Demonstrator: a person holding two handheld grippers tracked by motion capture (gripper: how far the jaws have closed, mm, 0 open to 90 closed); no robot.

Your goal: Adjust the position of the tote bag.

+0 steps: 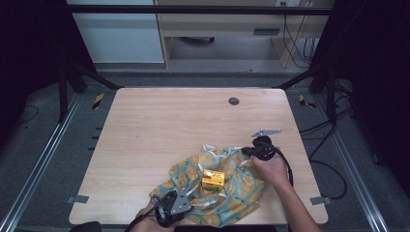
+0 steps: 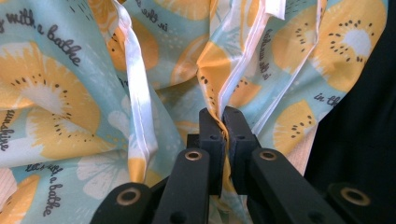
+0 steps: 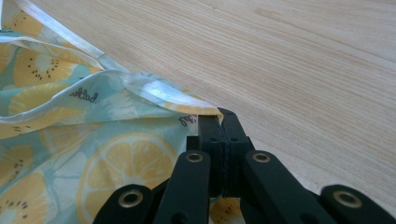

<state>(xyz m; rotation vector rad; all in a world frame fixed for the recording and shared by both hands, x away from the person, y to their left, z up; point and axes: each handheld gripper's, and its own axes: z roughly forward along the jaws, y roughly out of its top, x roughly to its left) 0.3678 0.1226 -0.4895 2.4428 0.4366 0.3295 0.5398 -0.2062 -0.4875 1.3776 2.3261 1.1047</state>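
Note:
A light blue cloth printed with lemon and orange slices lies crumpled on the near part of the wooden table. A small yellow box sits in the middle of it. My left gripper, at the cloth's near left edge, is shut on a white-hemmed fold of the cloth. My right gripper, at the cloth's far right corner, is shut on that corner of the cloth, low over the table.
A round grey grommet sits in the table's far half. Black frame posts stand at the far corners, and cables trail on the floor to the right. Bare wood spreads behind and to the left of the cloth.

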